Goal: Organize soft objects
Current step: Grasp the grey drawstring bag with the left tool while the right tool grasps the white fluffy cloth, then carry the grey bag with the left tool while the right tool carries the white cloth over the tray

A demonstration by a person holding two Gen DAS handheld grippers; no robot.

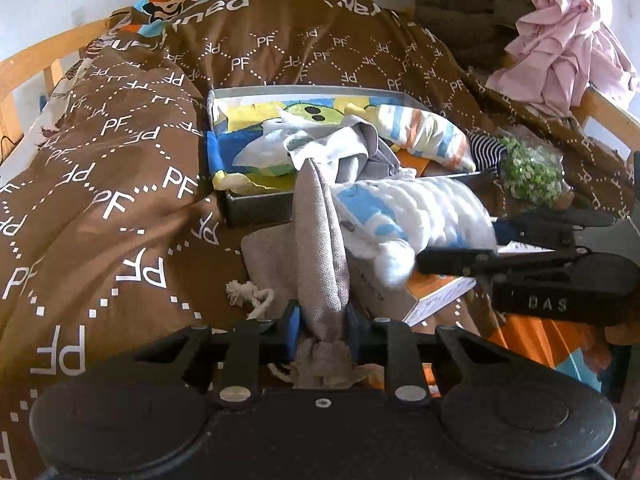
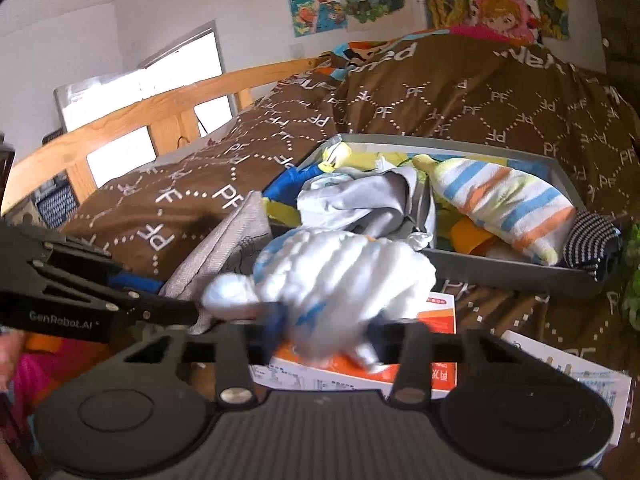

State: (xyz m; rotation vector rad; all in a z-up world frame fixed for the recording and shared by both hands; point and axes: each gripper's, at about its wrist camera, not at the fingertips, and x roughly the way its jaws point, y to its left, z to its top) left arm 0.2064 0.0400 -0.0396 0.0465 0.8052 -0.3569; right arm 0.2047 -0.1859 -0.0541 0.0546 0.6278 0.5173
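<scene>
Grey cloth bag [image 1: 320, 240] pinched in left gripper [image 1: 323, 330]; right gripper [image 2: 324, 336] clamps white fluffy cloth [image 2: 340, 276] just before the tray [image 2: 500, 272] — judgement: lift clear of cardboard box [image 2: 432, 364], then release inside.

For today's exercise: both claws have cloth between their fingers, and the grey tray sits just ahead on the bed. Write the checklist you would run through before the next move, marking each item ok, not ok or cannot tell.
1. Left claw clamps the beige linen bag: ok.
2. Right claw clamps the white-and-blue fluffy cloth: ok, though blurred.
3. Grey tray within view, ahead of both claws: ok.
4. Free room in the tray: not ok, already heaped; the striped pouch overhangs.
5. Cloth clear of the orange box beneath: cannot tell.
6. Bag's cord hanging free: cannot tell.
</scene>
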